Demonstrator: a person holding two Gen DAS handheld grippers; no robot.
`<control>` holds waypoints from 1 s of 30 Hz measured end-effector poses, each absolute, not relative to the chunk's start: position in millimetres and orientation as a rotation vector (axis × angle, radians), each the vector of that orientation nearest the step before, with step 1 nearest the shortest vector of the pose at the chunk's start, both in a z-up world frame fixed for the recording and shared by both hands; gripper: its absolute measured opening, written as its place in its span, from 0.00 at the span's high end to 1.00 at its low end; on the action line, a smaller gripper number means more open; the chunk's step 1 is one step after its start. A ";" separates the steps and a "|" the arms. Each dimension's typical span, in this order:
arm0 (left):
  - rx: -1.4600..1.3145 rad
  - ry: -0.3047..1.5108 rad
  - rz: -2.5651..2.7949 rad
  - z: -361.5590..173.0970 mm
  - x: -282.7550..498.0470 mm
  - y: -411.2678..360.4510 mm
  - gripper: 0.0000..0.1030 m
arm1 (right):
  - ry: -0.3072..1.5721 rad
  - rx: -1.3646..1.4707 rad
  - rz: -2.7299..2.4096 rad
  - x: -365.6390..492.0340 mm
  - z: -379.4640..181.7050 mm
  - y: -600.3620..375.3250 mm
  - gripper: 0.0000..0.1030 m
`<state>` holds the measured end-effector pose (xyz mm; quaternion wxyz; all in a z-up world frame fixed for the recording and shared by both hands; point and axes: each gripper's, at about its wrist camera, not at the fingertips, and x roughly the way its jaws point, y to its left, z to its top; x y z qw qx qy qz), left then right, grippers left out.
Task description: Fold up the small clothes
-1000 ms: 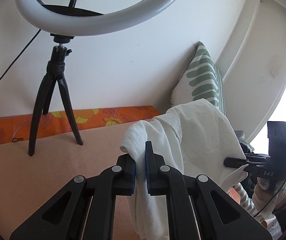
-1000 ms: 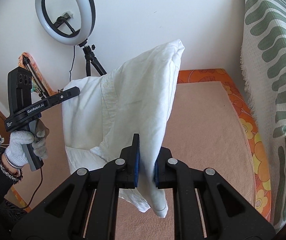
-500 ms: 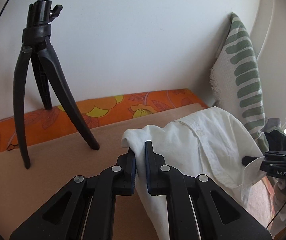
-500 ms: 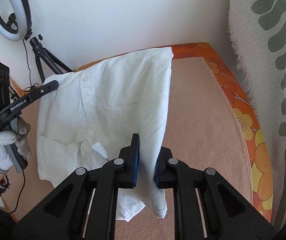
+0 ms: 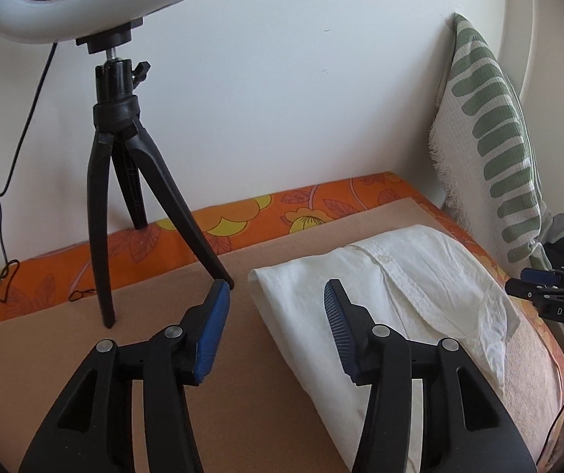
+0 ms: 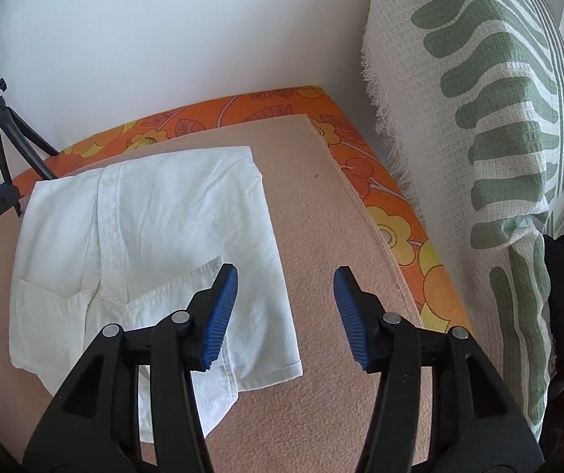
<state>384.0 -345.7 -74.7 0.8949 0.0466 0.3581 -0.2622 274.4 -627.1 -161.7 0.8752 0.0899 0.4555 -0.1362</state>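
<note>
The white shirt (image 6: 144,244), which both grippers were clamping in the air a second ago, is now lying folded on the tan blanket (image 6: 341,256). The left gripper (image 5: 278,295) and right gripper (image 6: 285,280) are tilting downward, jaws opening, gripping nothing.

Black tool (image 5: 276,303), ribbed blue pads (image 6: 222,315)

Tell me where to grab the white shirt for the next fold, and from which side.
Probably take the white shirt at its near right hem corner, coming from the bare mat on its right. That corner lies flat with a free edge beside the opening right gripper, which has nothing between its fingers.
</note>
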 end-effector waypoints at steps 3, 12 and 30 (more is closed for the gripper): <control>0.118 0.711 -0.563 -58.0 360.0 -337.8 0.41 | 0.913 0.172 -0.282 258.4 -145.2 -615.5 0.42; 0.141 0.622 -0.611 -3.3 290.4 -305.1 0.30 | 0.826 0.159 -0.270 206.4 -104.0 -568.7 0.30; 0.195 0.560 -0.602 22.0 170.1 -243.1 0.16 | 0.705 0.118 -0.304 102.9 -74.3 -471.7 0.06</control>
